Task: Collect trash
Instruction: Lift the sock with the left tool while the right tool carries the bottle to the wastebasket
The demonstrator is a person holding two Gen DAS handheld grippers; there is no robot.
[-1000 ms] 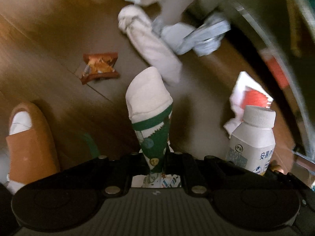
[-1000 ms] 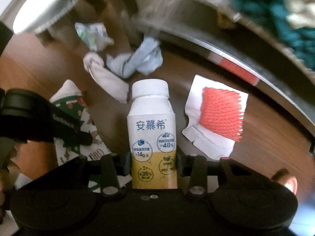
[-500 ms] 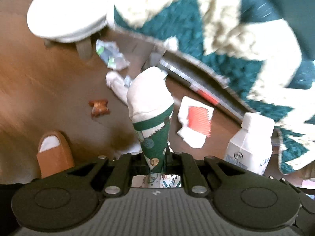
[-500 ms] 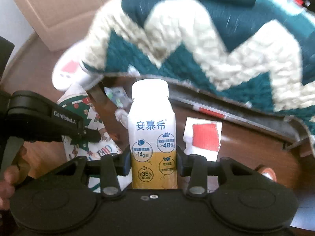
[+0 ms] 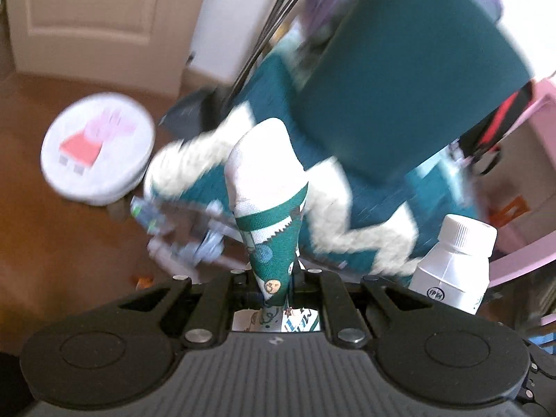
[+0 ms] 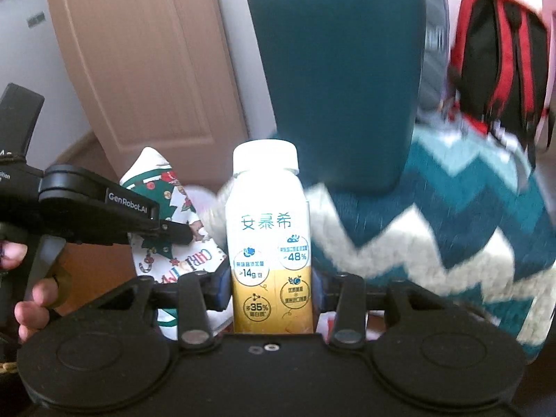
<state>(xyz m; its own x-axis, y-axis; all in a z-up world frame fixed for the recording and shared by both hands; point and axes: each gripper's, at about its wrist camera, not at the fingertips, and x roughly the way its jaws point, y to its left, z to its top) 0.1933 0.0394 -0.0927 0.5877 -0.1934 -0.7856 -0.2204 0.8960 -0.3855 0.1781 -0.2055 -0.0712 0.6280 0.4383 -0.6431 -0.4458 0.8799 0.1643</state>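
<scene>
Left wrist view: my left tongs (image 5: 276, 279) are pinched fully together on a green and white printed wrapper (image 5: 269, 187), which sticks up between the tips, well above the wooden floor (image 5: 69, 239). Loose scraps (image 5: 194, 243) lie blurred on that floor beside a round white stool (image 5: 97, 147). Behind the wrapper I see a teal and cream zigzag blanket (image 5: 365, 229). On the right wrist camera, my right tongs (image 6: 271, 288) stand partly apart, clamped on an upright white and yellow bottle (image 6: 267, 243) with its cap on. A hand (image 6: 27, 299) shows at the left edge, and a red and black backpack (image 6: 500, 59) hangs behind
</scene>
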